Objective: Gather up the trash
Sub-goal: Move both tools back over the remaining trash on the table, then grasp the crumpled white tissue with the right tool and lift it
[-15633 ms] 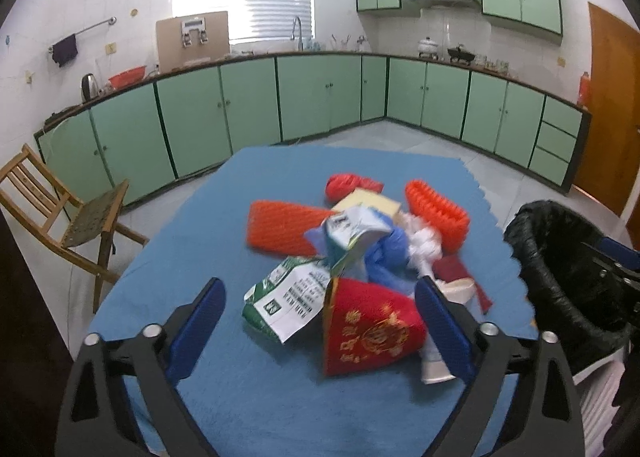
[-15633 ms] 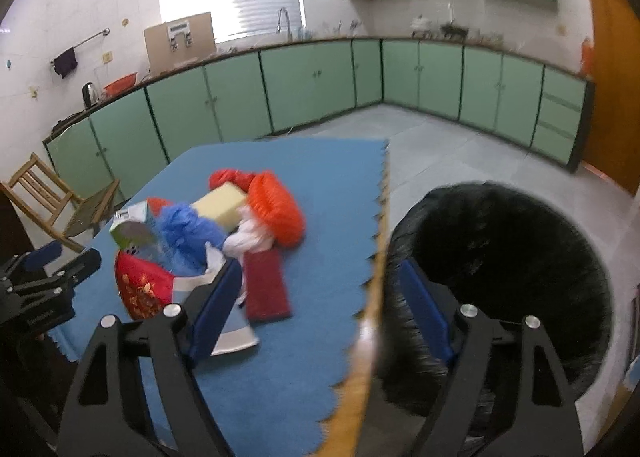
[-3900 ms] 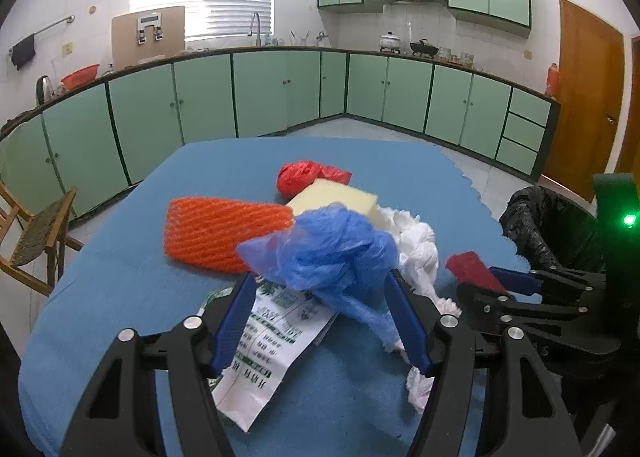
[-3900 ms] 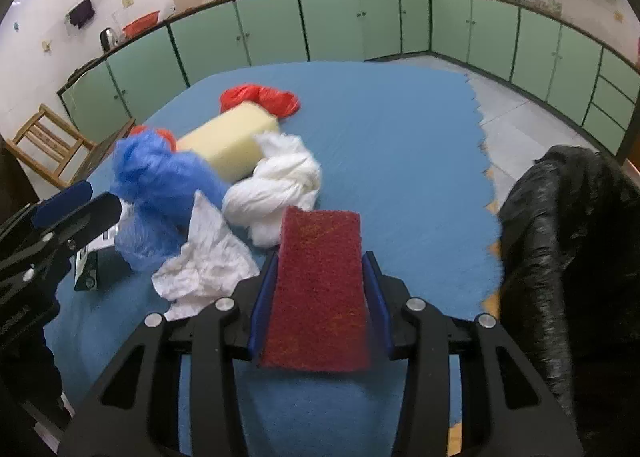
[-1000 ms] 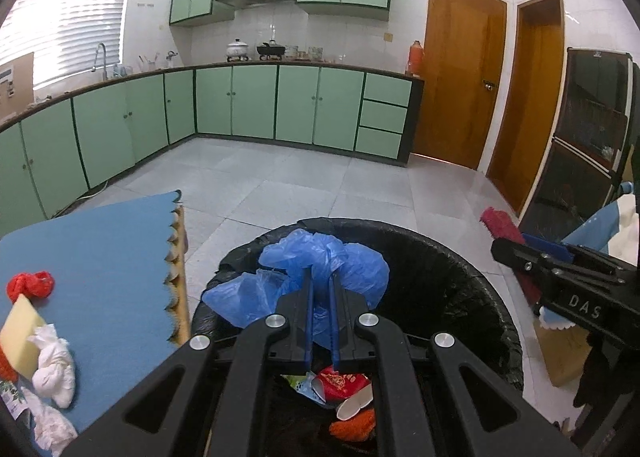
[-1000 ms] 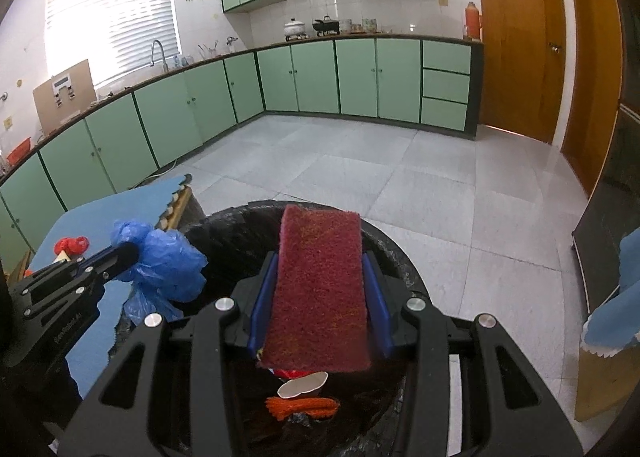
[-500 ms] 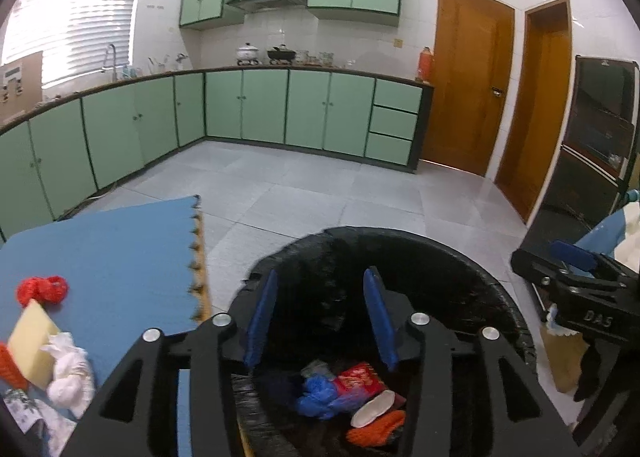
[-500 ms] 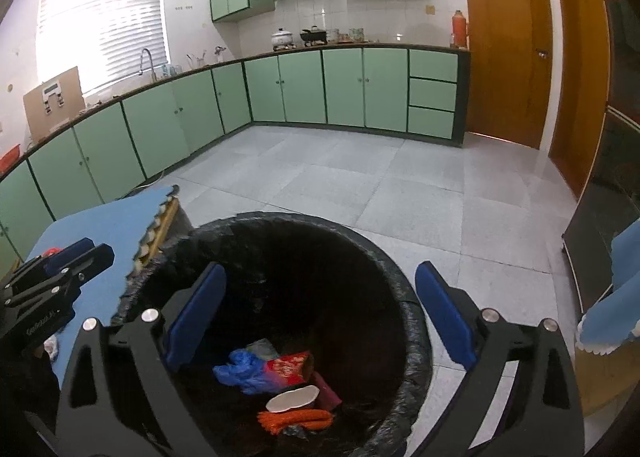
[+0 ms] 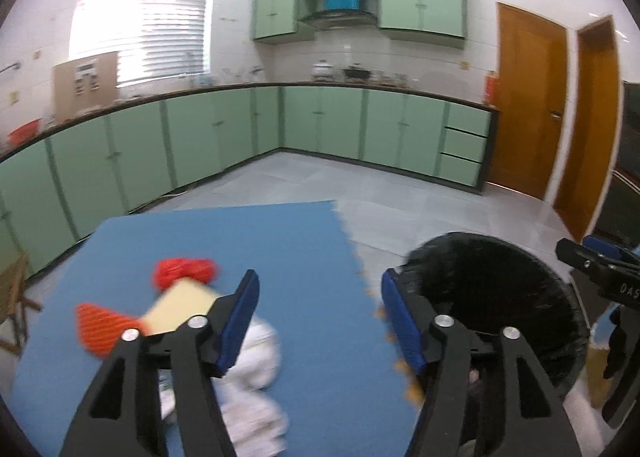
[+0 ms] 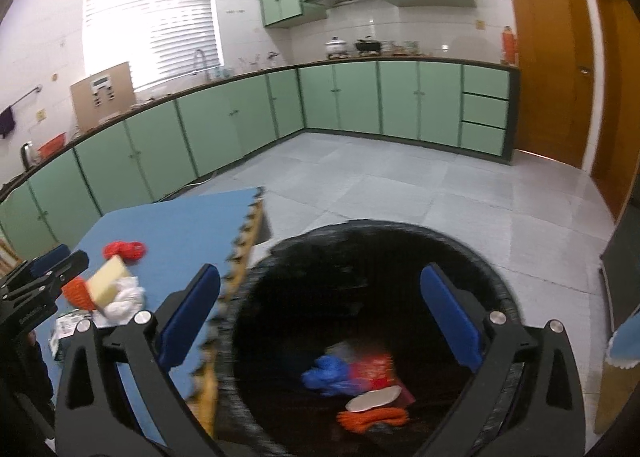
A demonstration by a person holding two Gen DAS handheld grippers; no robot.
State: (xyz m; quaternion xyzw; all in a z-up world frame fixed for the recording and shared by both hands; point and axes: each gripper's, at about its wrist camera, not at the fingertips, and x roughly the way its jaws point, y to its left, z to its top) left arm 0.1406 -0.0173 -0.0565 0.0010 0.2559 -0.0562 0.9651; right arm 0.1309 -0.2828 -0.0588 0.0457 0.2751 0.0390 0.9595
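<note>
The black-lined trash bin (image 10: pixel 492 257) sits right of the blue table (image 9: pixel 240 241); it holds a blue plastic bag (image 10: pixel 328 375), a red packet (image 10: pixel 372 371) and orange netting (image 10: pixel 372 415). My right gripper (image 10: pixel 320 317) is open and empty above the bin. My left gripper (image 9: pixel 320 317) is open and empty over the table's right edge. On the table lie a red bag (image 9: pixel 184 271), a yellow sponge (image 9: pixel 180 307), orange netting (image 9: pixel 100 327) and a white cloth (image 9: pixel 252 369). The bin also shows in the left wrist view (image 9: pixel 504 253).
Green cabinets (image 9: pixel 280 129) line the far walls. Wooden doors (image 9: pixel 528 113) stand at the right. A wooden chair (image 9: pixel 12 297) is left of the table. Grey tiled floor (image 10: pixel 400 185) lies beyond the bin. A printed wrapper (image 10: pixel 66 325) lies near the cloth.
My left gripper has swung left from over the bin back toward the table and opened wider. The right gripper stays open over the bin, shifted slightly left.
</note>
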